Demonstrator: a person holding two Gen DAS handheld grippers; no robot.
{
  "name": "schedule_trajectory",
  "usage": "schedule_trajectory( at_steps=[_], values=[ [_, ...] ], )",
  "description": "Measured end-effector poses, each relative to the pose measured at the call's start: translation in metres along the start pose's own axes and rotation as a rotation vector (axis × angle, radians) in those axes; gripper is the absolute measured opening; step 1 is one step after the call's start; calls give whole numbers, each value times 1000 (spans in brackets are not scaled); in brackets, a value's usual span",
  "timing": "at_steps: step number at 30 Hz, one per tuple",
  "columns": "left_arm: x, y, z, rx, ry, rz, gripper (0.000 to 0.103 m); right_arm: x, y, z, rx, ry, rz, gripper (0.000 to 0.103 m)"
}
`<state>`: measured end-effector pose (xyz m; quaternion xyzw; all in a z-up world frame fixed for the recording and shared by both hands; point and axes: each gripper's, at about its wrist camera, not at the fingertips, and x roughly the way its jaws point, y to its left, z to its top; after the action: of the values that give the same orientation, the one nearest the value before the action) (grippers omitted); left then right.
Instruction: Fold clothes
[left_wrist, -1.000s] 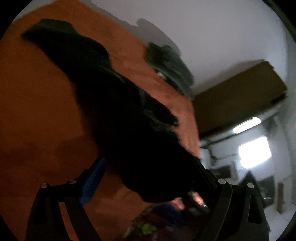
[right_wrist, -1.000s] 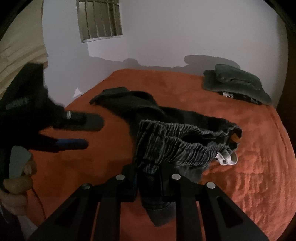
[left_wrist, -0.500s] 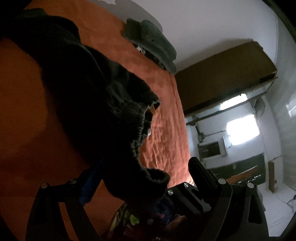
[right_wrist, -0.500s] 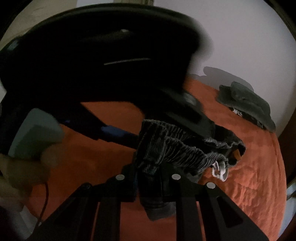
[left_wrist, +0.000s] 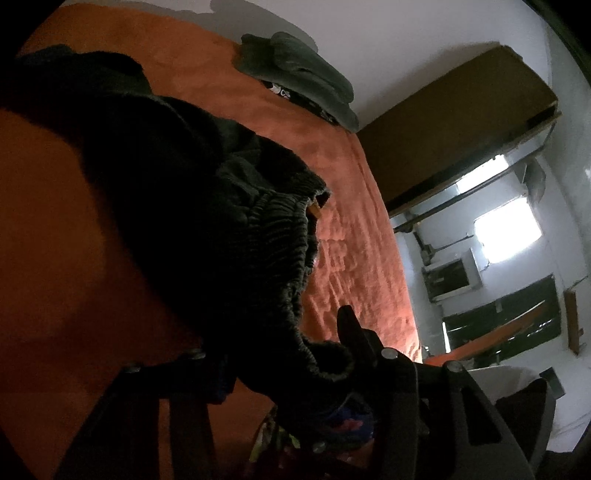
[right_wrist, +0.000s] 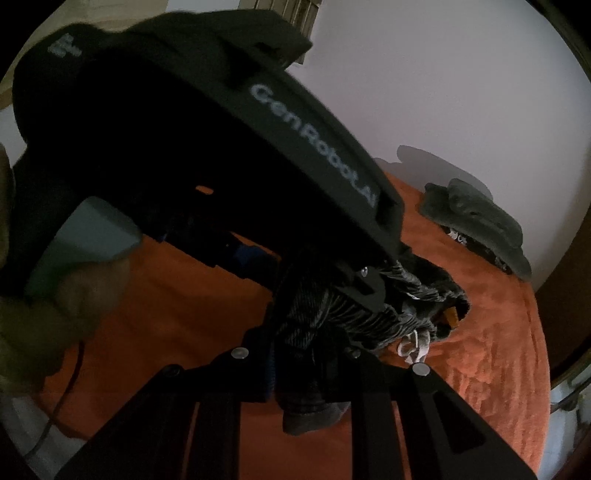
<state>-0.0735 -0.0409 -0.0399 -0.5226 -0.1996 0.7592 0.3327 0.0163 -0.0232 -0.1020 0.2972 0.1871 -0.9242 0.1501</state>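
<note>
Orange bedspread (left_wrist: 354, 236), white wall (left_wrist: 406, 40) behind

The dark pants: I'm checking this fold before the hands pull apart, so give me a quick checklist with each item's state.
1. Right gripper clamped on the dark pants: ok.
2. Left gripper has waistband cloth between its fingers: ok; firm clamp: cannot tell.
3. Grippers apart enough to spread: not ok, left body crowds the right view.
4. Pants flat on the orange bedspread: not ok, bunched.
5. Folded grey pile out of the way: ok.
</note>
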Motion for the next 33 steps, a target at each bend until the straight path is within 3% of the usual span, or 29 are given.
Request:
schedule_trajectory(
  at_steps=[7,10,14,17,19,20,21,22,24,27,28,31,33],
  values=[
    [3,0,-1,-3,-3,3,44,-1,10,-2,-78,-8,-54,16],
    [9,0,0,-12,15,6,48,-1,3,-2,-23,8,-20,16],
    [21,-1,2,-29,50,1,78,-1,8,-5,-43,14,-1,16],
    [31,0,-1,-38,72,39,78,-1,20,-8,-108,15,-7,16],
    [33,-1,-2,-15,70,75,74,0,26,-10,-134,20,-7,16],
    [33,-2,-3,-1,68,94,60,0,27,-10,-138,20,-11,16],
    [33,-1,-3,8,63,119,38,0,28,-11,-141,20,-18,16],
    [32,3,-3,5,57,139,34,0,26,-11,-137,20,-25,16],
    [29,9,-2,-21,41,104,30,-1,21,-9,-110,23,-11,16],
    [25,9,-1,-17,15,110,25,-1,23,-5,-125,28,-27,17],
    [22,12,-1,-25,2,112,25,-1,26,-4,-140,26,-26,22],
    [10,34,-1,-95,-27,78,24,-7,36,-1,-185,14,7,49],
    [0,51,-2,-147,-51,55,23,-18,38,2,-178,-20,51,56]
  ],
)
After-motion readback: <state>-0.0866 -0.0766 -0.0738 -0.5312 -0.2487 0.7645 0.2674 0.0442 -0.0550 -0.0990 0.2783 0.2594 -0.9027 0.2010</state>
